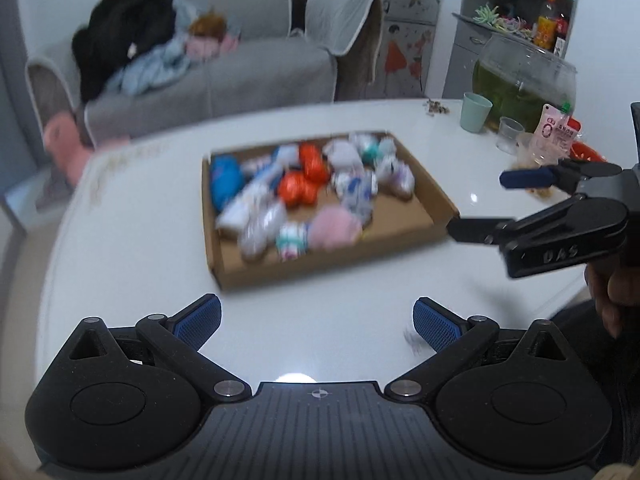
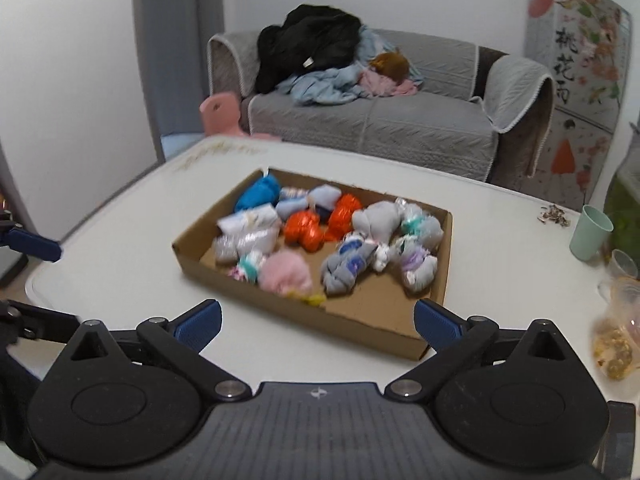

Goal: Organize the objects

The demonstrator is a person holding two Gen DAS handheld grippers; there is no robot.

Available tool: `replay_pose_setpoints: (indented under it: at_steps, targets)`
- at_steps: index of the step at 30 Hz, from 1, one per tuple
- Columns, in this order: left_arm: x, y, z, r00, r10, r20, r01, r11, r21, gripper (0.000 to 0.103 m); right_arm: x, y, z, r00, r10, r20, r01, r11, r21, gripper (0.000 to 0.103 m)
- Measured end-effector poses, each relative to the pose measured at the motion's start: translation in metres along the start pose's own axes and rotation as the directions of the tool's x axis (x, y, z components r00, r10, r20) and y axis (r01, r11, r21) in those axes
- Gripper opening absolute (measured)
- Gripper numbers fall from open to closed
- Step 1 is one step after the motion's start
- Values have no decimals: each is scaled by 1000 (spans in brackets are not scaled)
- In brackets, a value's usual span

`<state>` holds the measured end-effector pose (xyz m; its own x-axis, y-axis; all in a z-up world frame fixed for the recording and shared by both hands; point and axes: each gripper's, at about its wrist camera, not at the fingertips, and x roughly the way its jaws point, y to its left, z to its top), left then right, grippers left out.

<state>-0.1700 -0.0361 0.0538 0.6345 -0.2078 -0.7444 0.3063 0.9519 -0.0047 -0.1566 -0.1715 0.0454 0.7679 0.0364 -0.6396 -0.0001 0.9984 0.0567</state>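
Note:
A shallow cardboard tray (image 1: 400,216) (image 2: 376,300) lies on the white table (image 1: 132,248) (image 2: 132,216). It holds several knotted bundles: a blue one (image 1: 224,182) (image 2: 258,194), orange ones (image 1: 298,188) (image 2: 304,228), a pink one (image 1: 334,226) (image 2: 284,270), and grey and white ones (image 2: 344,266). My left gripper (image 1: 318,322) (image 2: 48,284) is open over bare table in front of the tray, nothing between its fingers. To the right of the tray my right gripper (image 2: 318,324) (image 1: 492,204) hovers just short of the near corner, jaws wide apart and empty.
A mint cup (image 1: 474,112) (image 2: 592,232), a clear glass (image 1: 510,134), a fishbowl (image 1: 524,80), a snack packet (image 1: 554,136) and a bag of snacks (image 2: 616,340) crowd the table's right side. Beyond the table stand a grey sofa (image 2: 400,120) with clothes and a pink stool (image 2: 222,114).

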Motion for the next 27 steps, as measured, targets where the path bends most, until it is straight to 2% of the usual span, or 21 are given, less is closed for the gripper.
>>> replay_pose_setpoints:
  at_steps: [3, 7, 13, 15, 20, 23, 27]
  targets:
    - [6, -6, 18, 997, 62, 48, -64, 998, 22, 102, 13, -10, 5, 1000, -21, -12, 21, 998, 57, 102]
    - [23, -6, 28, 993, 105, 50, -106, 994, 15, 102, 29, -15, 4, 997, -50, -62, 54, 996, 76, 102]
    - [34, 7, 22, 999, 54, -6, -55, 995, -85, 102, 14, -8, -1, 997, -56, -61, 58, 998, 29, 102]
    - [27, 6, 23, 999, 46, 11, -45, 996, -80, 102, 8, -7, 2, 995, -70, -76, 72, 997, 28, 102]
    - [19, 5, 28, 999, 31, 31, -28, 995, -97, 102, -13, -13, 14, 997, -63, -50, 66, 997, 49, 102]
    - [28, 4, 25, 999, 29, 12, -28, 995, -95, 102, -12, -19, 15, 995, -87, -55, 88, 996, 27, 102]
    - [48, 2, 32, 999, 42, -5, -42, 992, -117, 102, -5, -25, 0, 997, -69, -29, 69, 997, 31, 102]
